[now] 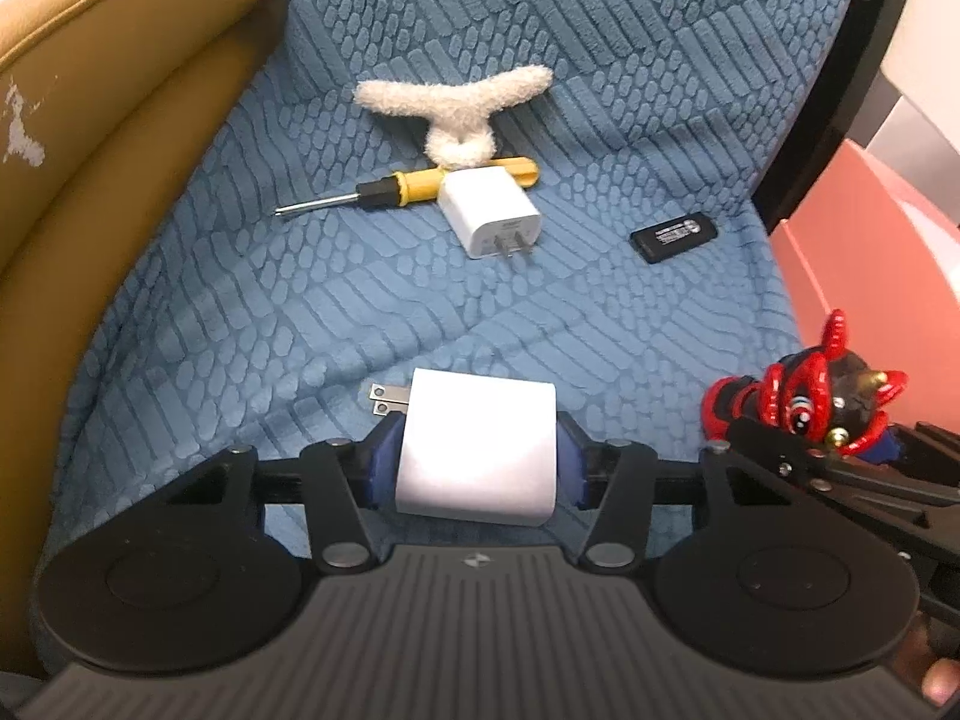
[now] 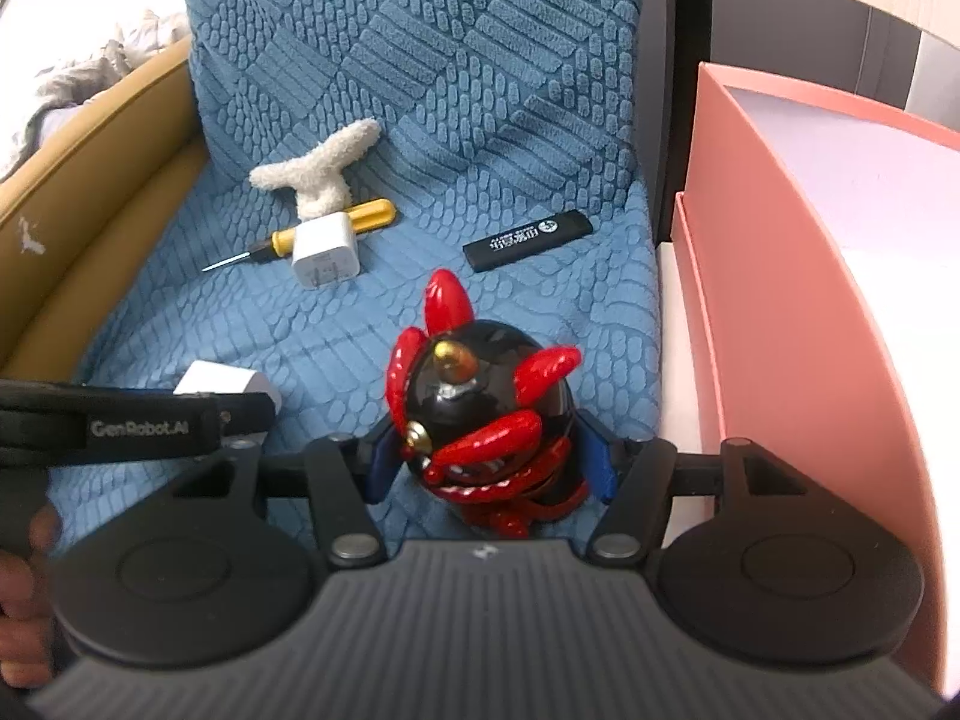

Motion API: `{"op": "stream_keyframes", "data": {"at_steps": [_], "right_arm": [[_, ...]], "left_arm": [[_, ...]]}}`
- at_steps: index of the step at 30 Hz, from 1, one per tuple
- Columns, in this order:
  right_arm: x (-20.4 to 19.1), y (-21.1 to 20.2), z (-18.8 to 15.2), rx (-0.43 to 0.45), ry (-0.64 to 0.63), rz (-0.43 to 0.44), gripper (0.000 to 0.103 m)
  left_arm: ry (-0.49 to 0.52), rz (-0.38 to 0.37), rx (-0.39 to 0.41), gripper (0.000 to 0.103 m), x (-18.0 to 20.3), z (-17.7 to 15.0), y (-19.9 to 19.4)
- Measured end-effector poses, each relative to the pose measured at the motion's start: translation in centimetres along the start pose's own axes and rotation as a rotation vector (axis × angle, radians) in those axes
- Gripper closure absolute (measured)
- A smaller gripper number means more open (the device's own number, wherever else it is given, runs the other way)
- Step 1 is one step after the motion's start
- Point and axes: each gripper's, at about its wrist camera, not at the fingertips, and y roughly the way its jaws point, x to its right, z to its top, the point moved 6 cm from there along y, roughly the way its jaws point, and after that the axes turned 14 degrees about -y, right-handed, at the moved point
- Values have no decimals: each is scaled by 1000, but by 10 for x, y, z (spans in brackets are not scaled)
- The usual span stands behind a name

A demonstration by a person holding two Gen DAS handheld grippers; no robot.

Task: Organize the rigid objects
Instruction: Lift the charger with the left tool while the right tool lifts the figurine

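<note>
My left gripper (image 1: 477, 456) is shut on a white charger plug (image 1: 477, 450), its prongs pointing left, just above the blue cover. My right gripper (image 2: 489, 450) is shut on a red and black figurine (image 2: 486, 402); the figurine also shows at the right of the left wrist view (image 1: 810, 396). A second white charger (image 1: 492, 210) lies on a yellow-handled screwdriver (image 1: 384, 189) farther back. A black USB stick (image 1: 675, 237) lies to the right of them. The held charger shows at the left of the right wrist view (image 2: 225, 384).
A cream plush piece (image 1: 456, 102) lies behind the screwdriver on the blue textured cover (image 1: 300, 300). A tan leather armrest (image 1: 90, 150) borders the left. A pink open box (image 2: 810, 240) stands at the right, beside the seat.
</note>
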Motion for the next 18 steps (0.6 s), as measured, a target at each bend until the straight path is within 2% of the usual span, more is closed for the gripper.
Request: {"op": "stream_keyframes", "data": {"at_steps": [9, 13, 18], "right_arm": [[-2, -31, 2, 23, 1, 8, 43], [-6, -53, 1, 48, -15, 5, 48], [-11, -71, -4, 50, -22, 14, 49]], "left_arm": [[-5, -67, 41, 45, 8, -1, -42], [-21, -97, 43, 45, 9, -10, -65], [-12, -91, 65, 45, 11, -17, -87]]}}
